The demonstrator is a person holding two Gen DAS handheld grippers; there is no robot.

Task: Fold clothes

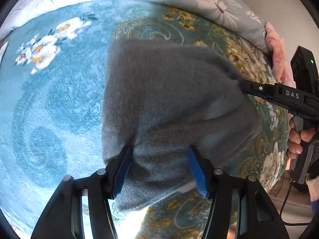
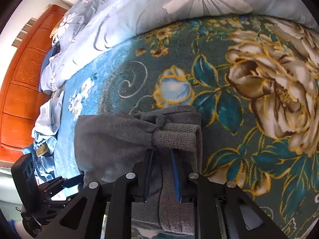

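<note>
A grey knitted sweater point(image 1: 169, 91) lies bunched on a teal floral blanket point(image 1: 49, 99). In the left wrist view my left gripper point(image 1: 160, 148) has its blue pads wide apart with a thick bundle of the sweater filling the gap, and creases run out from both tips. My right gripper point(image 1: 242, 85) reaches the sweater's right edge. In the right wrist view that right gripper point(image 2: 162, 153) stands nearly closed, its pads point(image 2: 176, 175) pressing on the ribbed cuff point(image 2: 177, 137) of the sweater point(image 2: 111, 135). The left gripper point(image 2: 65, 181) shows at the lower left, its tips hidden by cloth.
A pale blue daisy quilt point(image 2: 159, 14) is heaped along the blanket's point(image 2: 229, 119) far side. An orange wooden headboard point(image 2: 22, 99) stands at the left, with crumpled blue cloth point(image 2: 43, 139) beside it. Pink cloth point(image 1: 277, 55) lies at the bed's edge. A hand point(image 1: 299, 139) holds the right gripper's handle.
</note>
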